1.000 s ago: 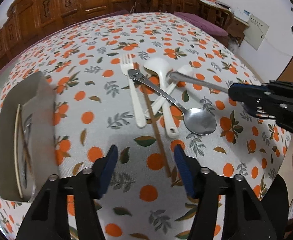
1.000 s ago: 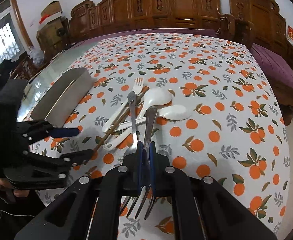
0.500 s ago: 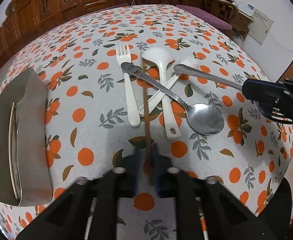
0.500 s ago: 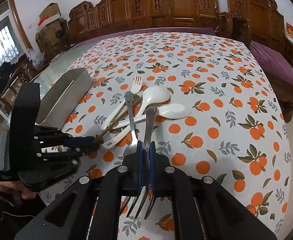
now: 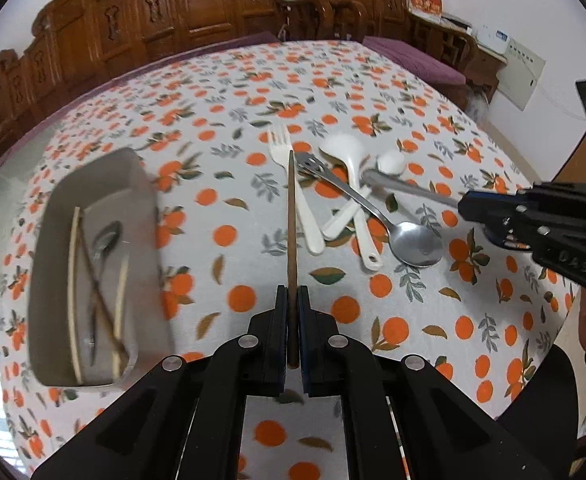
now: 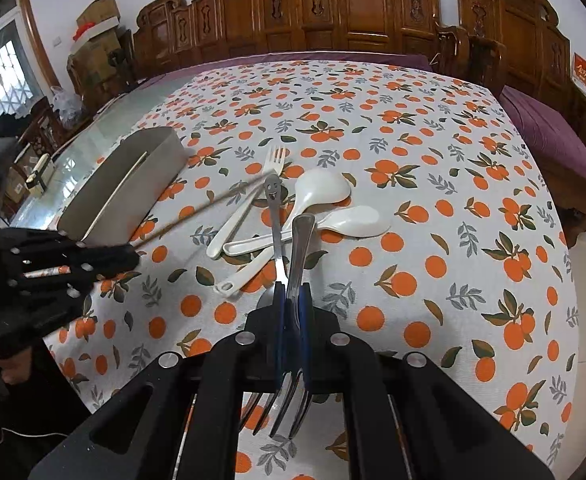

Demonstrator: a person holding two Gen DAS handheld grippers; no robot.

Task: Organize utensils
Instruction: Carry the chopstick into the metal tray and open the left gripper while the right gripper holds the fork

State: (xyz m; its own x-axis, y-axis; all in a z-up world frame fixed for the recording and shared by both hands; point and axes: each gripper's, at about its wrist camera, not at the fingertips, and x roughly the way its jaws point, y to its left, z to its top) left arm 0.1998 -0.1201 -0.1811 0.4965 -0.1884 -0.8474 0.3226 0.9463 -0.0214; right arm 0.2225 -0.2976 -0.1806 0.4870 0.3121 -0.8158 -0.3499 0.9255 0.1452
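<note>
A person's left gripper [image 5: 292, 312] pinches 1 brown chopstick [image 5: 291, 216] by its near end, lifted clear of the orange-print tablecloth [image 5: 373, 92] with its far tip over the white plastic fork [image 5: 293, 184]. The right gripper [image 6: 292, 308] is clamped on a metal fork [image 6: 299, 264], tines pointing back toward the camera. A grey tray [image 5: 141, 184] sits to the left, already holding chopsticks and a spoon. Near the right gripper lie a steel spoon [image 5: 413, 240] and 2 white spoons [image 6: 325, 190]. The step in hand looks like carrying the chopstick to the tray. Doing it well likely means keeping the stick level, turning it along the tray's length, and lowering it before letting go, so the long free end does not sweep the pile.
</note>
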